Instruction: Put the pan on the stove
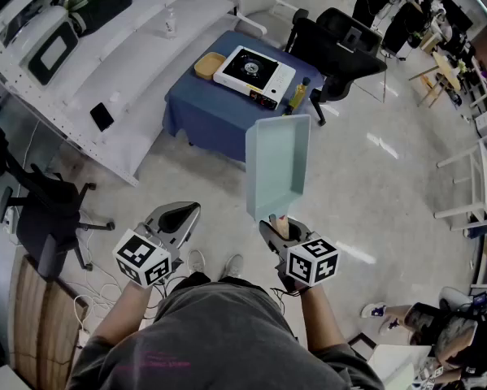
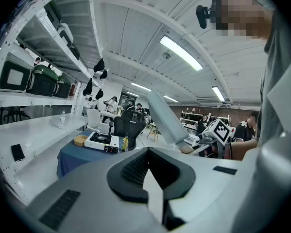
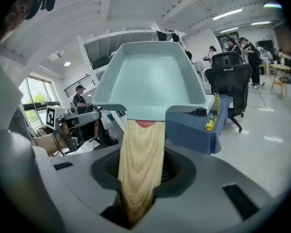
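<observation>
A pale green rectangular pan (image 1: pixel 277 167) with a wooden handle (image 3: pixel 140 154) is held up in the air, well short of the stove. My right gripper (image 1: pixel 279 229) is shut on that handle; in the right gripper view the pan (image 3: pixel 150 79) fills the middle. The white portable stove (image 1: pixel 254 73) sits on a low blue-covered table (image 1: pixel 196 108) ahead on the floor. In the left gripper view the stove (image 2: pixel 102 140) is far off and the pan (image 2: pixel 167 120) stands to the right. My left gripper (image 1: pixel 180 214) hangs beside the right one, jaws together and empty.
A tan dish (image 1: pixel 210 64) lies left of the stove and a yellow bottle (image 1: pixel 298 96) stands at the table's right corner. Black office chairs (image 1: pixel 341 47) stand behind the table. A long white shelf (image 1: pixel 129 80) runs along the left. Another black chair (image 1: pixel 44 210) is near left.
</observation>
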Demonstrator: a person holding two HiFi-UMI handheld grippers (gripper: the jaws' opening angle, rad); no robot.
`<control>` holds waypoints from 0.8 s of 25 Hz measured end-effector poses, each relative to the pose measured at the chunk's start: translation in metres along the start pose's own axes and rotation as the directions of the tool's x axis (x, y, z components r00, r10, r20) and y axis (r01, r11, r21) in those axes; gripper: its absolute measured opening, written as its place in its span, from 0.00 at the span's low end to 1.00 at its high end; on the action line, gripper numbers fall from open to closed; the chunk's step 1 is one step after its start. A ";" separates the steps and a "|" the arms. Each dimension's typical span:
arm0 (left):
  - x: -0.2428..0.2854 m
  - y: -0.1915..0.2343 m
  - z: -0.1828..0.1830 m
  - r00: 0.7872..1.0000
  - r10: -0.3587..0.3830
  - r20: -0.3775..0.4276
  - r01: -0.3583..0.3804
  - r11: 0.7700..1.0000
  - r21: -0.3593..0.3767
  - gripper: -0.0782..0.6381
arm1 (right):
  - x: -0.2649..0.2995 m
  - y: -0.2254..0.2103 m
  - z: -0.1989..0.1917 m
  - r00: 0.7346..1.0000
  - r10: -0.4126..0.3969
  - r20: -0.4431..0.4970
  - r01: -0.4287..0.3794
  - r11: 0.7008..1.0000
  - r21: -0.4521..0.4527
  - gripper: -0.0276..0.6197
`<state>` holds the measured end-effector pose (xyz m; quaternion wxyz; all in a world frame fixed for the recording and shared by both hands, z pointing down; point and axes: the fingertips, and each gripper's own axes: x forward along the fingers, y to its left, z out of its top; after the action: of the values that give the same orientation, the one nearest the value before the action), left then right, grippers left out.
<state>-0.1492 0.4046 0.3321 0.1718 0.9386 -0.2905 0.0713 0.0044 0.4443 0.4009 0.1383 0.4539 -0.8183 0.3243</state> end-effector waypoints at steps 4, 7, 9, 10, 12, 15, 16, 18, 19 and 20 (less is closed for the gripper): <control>0.003 -0.002 0.000 1.000 0.001 -0.001 -0.001 1.000 0.001 0.11 | -0.002 -0.003 0.001 1.000 0.000 0.000 0.000 1.000 0.000 0.23; 0.006 -0.004 0.000 1.000 0.004 -0.001 -0.004 1.000 -0.001 0.11 | -0.004 -0.007 0.001 1.000 0.003 0.000 -0.003 1.000 -0.002 0.23; 0.009 -0.007 -0.001 1.000 0.006 -0.003 -0.006 1.000 0.000 0.11 | -0.006 -0.009 0.000 1.000 0.004 -0.003 -0.004 1.000 -0.003 0.23; 0.010 -0.008 -0.002 1.000 0.007 -0.004 -0.007 1.000 0.000 0.11 | -0.007 -0.010 -0.001 1.000 0.005 -0.004 -0.005 1.000 -0.003 0.23; 0.012 -0.010 -0.003 1.000 0.008 -0.008 -0.008 1.000 0.002 0.11 | -0.008 -0.013 -0.002 1.000 0.008 -0.004 -0.008 1.000 -0.001 0.23; 0.017 -0.015 -0.005 1.000 0.012 -0.013 -0.012 1.000 0.002 0.11 | -0.010 -0.018 -0.003 1.000 0.011 -0.002 -0.011 1.000 0.001 0.23; 0.018 -0.016 -0.006 1.000 0.015 -0.015 -0.015 1.000 0.001 0.11 | -0.010 -0.020 -0.003 1.000 0.013 -0.003 -0.013 1.000 0.003 0.23; 0.021 -0.019 -0.008 1.000 0.021 -0.018 -0.021 1.000 -0.002 0.11 | -0.012 -0.024 -0.004 1.000 0.018 -0.007 -0.018 1.000 0.007 0.23; 0.024 -0.020 -0.009 1.000 0.025 -0.019 -0.025 1.000 -0.003 0.11 | -0.013 -0.027 -0.005 1.000 0.020 -0.008 -0.020 1.000 0.007 0.23; 0.026 -0.021 -0.009 0.999 0.029 -0.020 -0.029 1.000 -0.004 0.11 | -0.014 -0.030 -0.005 1.000 0.022 -0.011 -0.022 1.000 0.007 0.23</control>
<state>-0.1167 0.4105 0.3411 0.1755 0.9332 -0.3027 0.0824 0.0365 0.4455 0.4098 0.1373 0.4435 -0.8214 0.3312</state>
